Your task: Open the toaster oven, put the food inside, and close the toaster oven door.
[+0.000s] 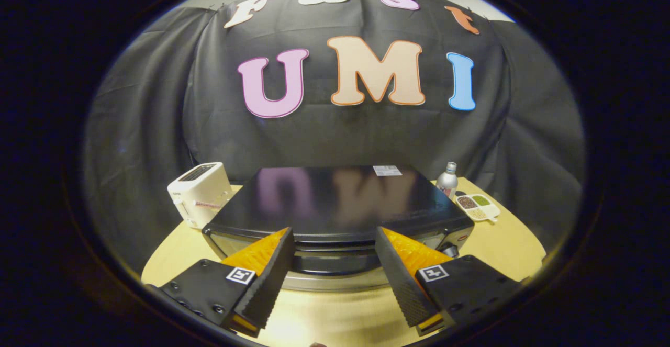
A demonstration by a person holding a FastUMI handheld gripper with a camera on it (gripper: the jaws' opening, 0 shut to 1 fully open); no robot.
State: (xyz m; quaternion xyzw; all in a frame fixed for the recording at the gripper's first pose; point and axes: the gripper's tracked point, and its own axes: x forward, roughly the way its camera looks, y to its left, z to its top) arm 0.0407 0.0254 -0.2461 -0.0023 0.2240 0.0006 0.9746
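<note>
A black toaster oven point(335, 200) with a glossy top stands on the round wooden table point(502, 247), just ahead of my fingers. Its door is closed, and the dark handle bar point(335, 263) runs across the front between my two fingers. My gripper point(335, 237) is open, held slightly above and in front of the oven's upper front edge. Nothing is between the fingers. A control knob point(451, 251) shows at the oven's right front, partly hidden by the right finger.
A white pop-up toaster point(200, 192) stands to the left of the oven. Beyond the oven's right side are a silver bottle point(447, 180) and a small divided dish point(477, 206) holding grains. Black cloth closes off the back.
</note>
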